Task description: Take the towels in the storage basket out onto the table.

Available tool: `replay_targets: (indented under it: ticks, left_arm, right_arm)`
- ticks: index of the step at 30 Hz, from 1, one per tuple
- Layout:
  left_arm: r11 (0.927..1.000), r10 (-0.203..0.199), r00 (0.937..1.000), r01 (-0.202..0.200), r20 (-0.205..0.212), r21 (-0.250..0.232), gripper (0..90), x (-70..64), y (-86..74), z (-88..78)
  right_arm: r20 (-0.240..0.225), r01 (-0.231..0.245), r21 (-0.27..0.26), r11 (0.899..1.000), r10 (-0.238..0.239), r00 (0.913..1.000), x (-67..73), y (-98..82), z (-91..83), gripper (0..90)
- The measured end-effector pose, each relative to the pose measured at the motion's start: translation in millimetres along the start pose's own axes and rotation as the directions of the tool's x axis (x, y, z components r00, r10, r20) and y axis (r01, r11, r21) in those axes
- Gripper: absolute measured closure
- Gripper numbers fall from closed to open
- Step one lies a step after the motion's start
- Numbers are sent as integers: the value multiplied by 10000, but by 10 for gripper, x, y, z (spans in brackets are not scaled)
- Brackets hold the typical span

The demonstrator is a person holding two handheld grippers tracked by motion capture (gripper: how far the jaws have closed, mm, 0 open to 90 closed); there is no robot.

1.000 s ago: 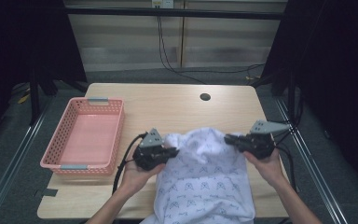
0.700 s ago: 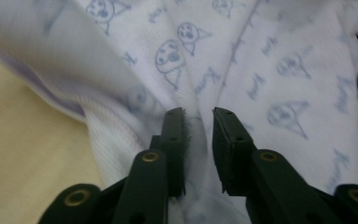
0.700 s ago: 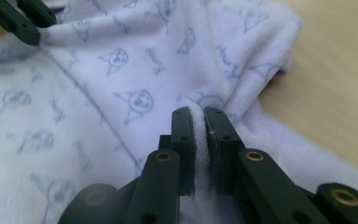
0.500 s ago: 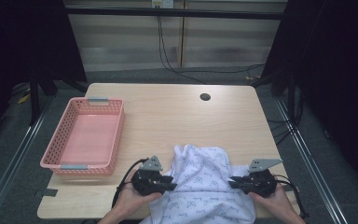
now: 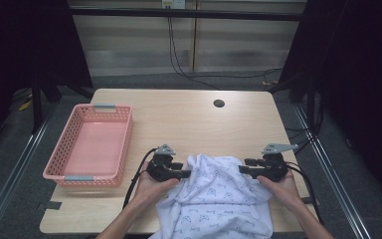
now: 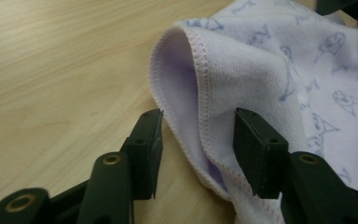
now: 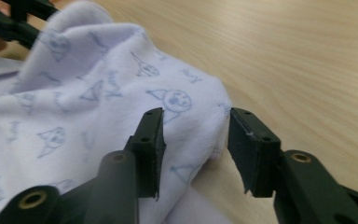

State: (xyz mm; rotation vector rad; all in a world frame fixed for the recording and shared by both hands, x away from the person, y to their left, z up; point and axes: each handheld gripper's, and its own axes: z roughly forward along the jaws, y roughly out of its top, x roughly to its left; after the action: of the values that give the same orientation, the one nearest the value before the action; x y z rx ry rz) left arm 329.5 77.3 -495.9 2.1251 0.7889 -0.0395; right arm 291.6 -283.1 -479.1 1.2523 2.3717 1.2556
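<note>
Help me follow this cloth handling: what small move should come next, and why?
Probably draw both grippers back off the cloth. The left gripper and right gripper have just been opening; cloth edges lie between the jaws unpinched, and the cloth rests crumpled on the table.

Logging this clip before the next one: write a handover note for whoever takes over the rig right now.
Left tongs: open, just been opening, the hemmed edge of the white cotton cloth with blue cartoon print loose between the jaws.
Right tongs: open, just been opening, a cloth fold between them, unpressed.
Cloth: crumpled at the light wooden table's near edge. Pink plastic mesh basket: empty, at left.
Done: cloth lowered and released. Left: probably regrip, fold, then basket.
</note>
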Motion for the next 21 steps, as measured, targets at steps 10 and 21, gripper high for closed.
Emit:
replay_targets:
  ticks: [10,21]
  left_arm:
    - [9969,441,9990,-438,30,-655,874,-55,43,-193]
    - [9407,1229,9916,-1295,-410,-3136,864,-193,330,-837]
  right_arm:
    - [-416,362,116,9993,-357,9985,30,-20,27,845]
    - [-181,933,-2448,9651,-1008,9947,181,357,-576,851]
